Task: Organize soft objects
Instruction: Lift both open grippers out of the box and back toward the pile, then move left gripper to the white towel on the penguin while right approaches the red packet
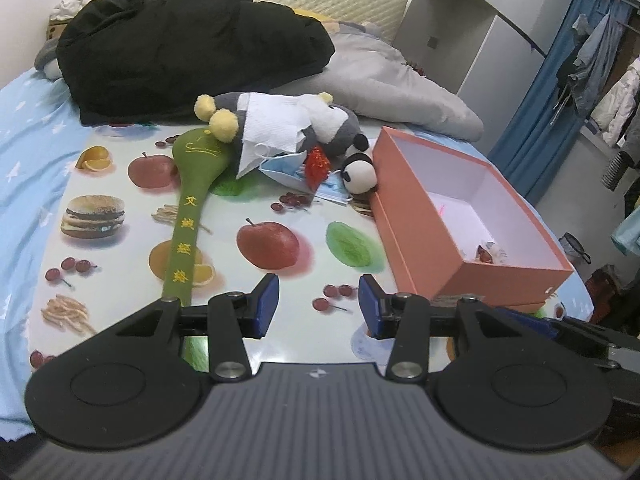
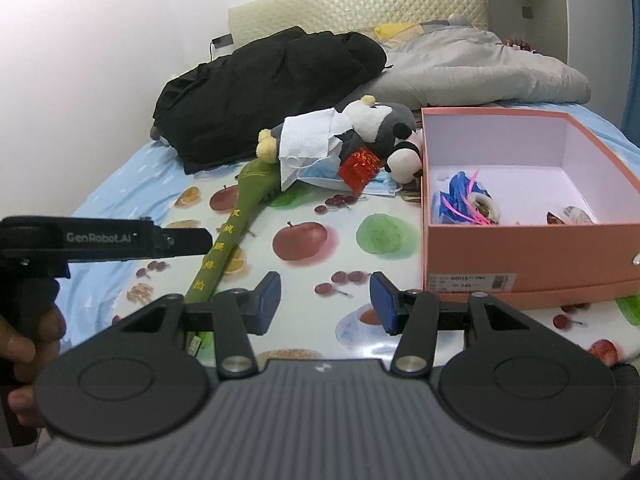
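Note:
A pile of soft things lies at the back of the fruit-print cloth (image 1: pixel 280 208) (image 2: pixel 320 224): a grey and white plush toy (image 1: pixel 332 120) (image 2: pixel 380 120) under a white paper towel (image 1: pixel 272 124) (image 2: pixel 304 136), a blue face mask (image 1: pixel 288 172) (image 2: pixel 320 174), a red shiny packet (image 1: pixel 316 166) (image 2: pixel 358 168) and a small panda plush (image 1: pixel 360 174) (image 2: pixel 404 160). A long green padded stick (image 1: pixel 188 216) (image 2: pixel 236 224) runs toward me. My left gripper (image 1: pixel 319 306) is open over the near cloth, holding nothing. My right gripper (image 2: pixel 324 304) is open too, also with nothing in it.
An open orange box (image 1: pixel 460 256) (image 2: pixel 532 248) stands to the right, with a blue bag (image 2: pixel 460 192) and small wrappers inside. Behind the pile lie a black jacket (image 1: pixel 180 48) (image 2: pixel 272 88) and a grey quilt (image 1: pixel 392 80) (image 2: pixel 480 68). A hand (image 2: pixel 24 344) holds the left tool.

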Demonstrator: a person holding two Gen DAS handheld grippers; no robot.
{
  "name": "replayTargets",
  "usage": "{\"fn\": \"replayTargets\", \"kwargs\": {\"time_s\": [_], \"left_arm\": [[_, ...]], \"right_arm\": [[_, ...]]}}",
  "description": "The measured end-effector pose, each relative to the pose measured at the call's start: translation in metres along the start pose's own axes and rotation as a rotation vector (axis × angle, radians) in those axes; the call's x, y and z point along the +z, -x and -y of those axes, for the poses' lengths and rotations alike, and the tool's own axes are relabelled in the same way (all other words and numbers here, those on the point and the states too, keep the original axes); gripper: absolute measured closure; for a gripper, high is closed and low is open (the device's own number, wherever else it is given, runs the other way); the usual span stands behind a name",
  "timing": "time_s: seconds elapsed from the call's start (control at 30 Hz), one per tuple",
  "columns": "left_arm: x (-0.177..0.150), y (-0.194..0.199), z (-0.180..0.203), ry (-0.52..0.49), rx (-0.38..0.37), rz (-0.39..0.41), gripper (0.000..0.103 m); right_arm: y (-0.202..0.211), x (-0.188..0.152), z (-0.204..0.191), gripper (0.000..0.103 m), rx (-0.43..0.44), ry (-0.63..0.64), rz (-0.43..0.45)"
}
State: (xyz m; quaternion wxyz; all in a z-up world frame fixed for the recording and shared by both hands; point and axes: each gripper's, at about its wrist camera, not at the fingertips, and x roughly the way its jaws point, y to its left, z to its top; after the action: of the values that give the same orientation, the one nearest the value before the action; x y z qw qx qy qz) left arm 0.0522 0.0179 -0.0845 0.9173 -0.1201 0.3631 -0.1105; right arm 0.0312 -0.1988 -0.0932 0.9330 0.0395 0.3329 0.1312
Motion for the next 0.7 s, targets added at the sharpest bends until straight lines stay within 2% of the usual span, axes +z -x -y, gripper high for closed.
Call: {"fn": "replayTargets", "kwargs": {"time_s": [0.07, 0.2, 0.47, 0.7], "left_arm": [[0.004, -0.008, -0.005, 0.004, 0.005, -0.006, 0.053], [0.012, -0.022, -0.017, 0.009, 0.018, -0.008, 0.042], [0.030, -0.054, -0.042, 0.020, 0.067, -0.009, 0.041], [0.048, -0.099, -0.069, 0.039, 0.101, -0.026, 0.041]], "right_arm": [[-0.007, 0.003, -0.001, 0.051, 0.000, 0.002, -0.001], [-0.024, 0.011, -0.004, 0.051, 0.002, 0.007, -0.007], [-0.068, 0.024, -0.014, 0.051, 0.038, 0.039, -0.024], [-0.119, 0.035, -0.013, 0.051, 0.039, 0.044, -0.046]]}}
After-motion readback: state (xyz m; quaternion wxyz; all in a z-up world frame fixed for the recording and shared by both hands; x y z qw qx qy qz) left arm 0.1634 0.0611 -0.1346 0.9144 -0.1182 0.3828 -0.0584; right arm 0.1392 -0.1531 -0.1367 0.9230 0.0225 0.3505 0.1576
